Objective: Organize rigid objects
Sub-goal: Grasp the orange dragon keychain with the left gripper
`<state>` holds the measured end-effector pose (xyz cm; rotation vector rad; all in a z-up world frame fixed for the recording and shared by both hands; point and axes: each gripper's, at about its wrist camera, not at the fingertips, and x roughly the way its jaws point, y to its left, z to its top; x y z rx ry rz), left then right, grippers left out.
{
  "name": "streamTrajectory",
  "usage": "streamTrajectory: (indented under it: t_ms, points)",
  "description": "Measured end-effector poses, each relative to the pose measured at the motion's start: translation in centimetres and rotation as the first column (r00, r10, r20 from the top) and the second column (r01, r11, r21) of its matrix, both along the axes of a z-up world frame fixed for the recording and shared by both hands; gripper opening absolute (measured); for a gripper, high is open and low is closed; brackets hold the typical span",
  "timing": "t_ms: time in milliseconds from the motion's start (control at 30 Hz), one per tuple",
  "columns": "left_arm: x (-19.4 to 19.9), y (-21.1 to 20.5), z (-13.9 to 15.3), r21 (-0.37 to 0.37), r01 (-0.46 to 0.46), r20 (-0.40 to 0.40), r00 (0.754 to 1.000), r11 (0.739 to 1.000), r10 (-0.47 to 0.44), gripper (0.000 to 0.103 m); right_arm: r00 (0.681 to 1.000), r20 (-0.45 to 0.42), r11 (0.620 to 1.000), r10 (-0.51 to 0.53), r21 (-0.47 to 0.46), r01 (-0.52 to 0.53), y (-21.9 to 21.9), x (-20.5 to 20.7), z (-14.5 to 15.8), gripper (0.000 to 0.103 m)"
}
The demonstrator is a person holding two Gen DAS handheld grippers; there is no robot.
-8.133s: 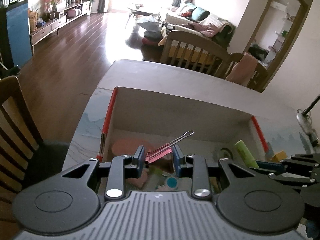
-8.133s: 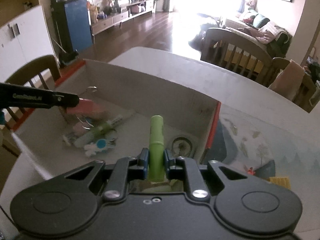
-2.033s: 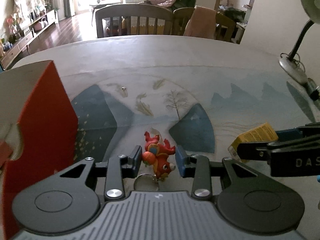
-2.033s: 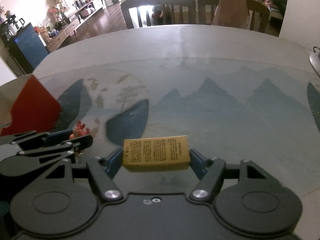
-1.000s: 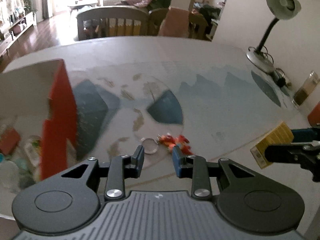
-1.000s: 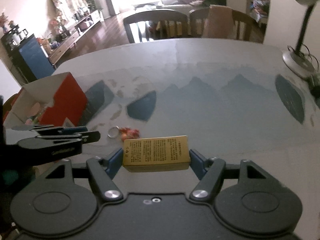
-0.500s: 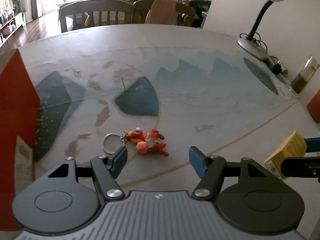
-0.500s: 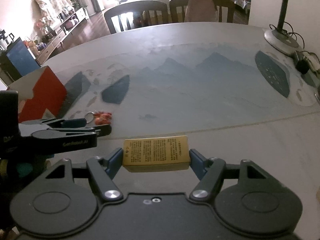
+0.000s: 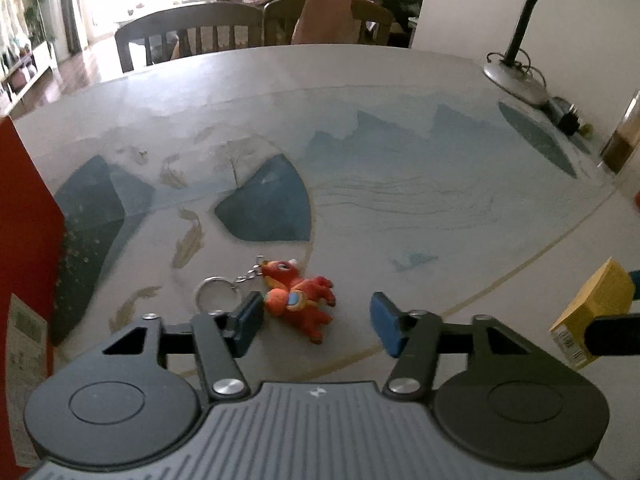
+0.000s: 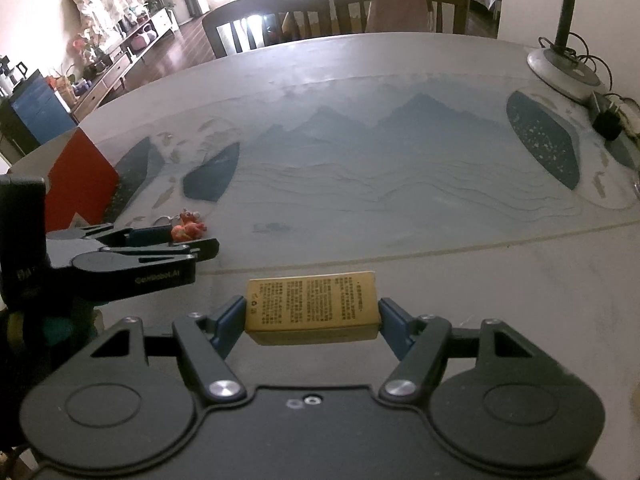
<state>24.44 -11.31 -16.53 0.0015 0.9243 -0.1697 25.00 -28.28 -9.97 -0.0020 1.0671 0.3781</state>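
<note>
A red toy animal keychain (image 9: 300, 300) with a metal ring lies on the painted table mat. My left gripper (image 9: 316, 322) is low over it. Its jaws are closing with the toy between them, close to the left pad (image 9: 248, 320), while the right pad stands well clear of it. In the right wrist view the keychain (image 10: 188, 226) shows just beyond the left gripper (image 10: 188, 240). My right gripper (image 10: 312, 320) is shut on a yellow box (image 10: 312, 300) with printed text, held crosswise above the table. The same yellow box (image 9: 592, 312) appears at the right edge of the left wrist view.
A red and white cardboard box (image 9: 24, 240) stands at the left, with its corner (image 10: 80, 184) also in the right wrist view. A desk lamp (image 10: 568, 68) with cables and a plug sits far right, near a glass bottle (image 9: 624, 136). Wooden chairs (image 10: 268, 20) line the far table edge.
The left gripper came down and forward, so the keychain now lies between its jaws, which widened and then narrowed. The right gripper sank with the yellow box still in it.
</note>
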Motion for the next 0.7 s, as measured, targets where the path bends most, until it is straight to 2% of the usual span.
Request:
streamTrajectory:
  t_ms: [67,100,233,400,700]
  points:
    - [0.0,-0.1,0.1,0.024,-0.008,0.007,1.0,1.0,0.008,0.039,1.0,0.0,1.0,0.002,0.001,-0.002,0.0,0.1,-0.1,0.07]
    - [0.0,0.0,0.1,0.026,-0.011,0.009,1.0,1.0,0.011,0.038,1.0,-0.001,1.0,0.002,0.002,-0.002,0.0,0.2,-0.1,0.07]
    - [-0.1,0.1,0.1,0.033,-0.019,0.01,1.0,0.999,0.018,0.037,1.0,0.004,1.0,0.005,0.003,-0.005,0.0,0.2,-0.1,0.07]
    - [-0.6,0.6,0.9,0.006,-0.028,0.019,0.999,1.0,0.027,0.037,1.0,0.011,1.0,0.01,0.005,-0.01,0.2,0.1,0.3,0.07]
    - [-3.0,2.9,4.1,-0.056,-0.034,0.042,0.998,0.998,0.036,0.037,0.999,0.036,0.999,0.03,0.016,-0.03,2.0,-0.8,1.6,0.07]
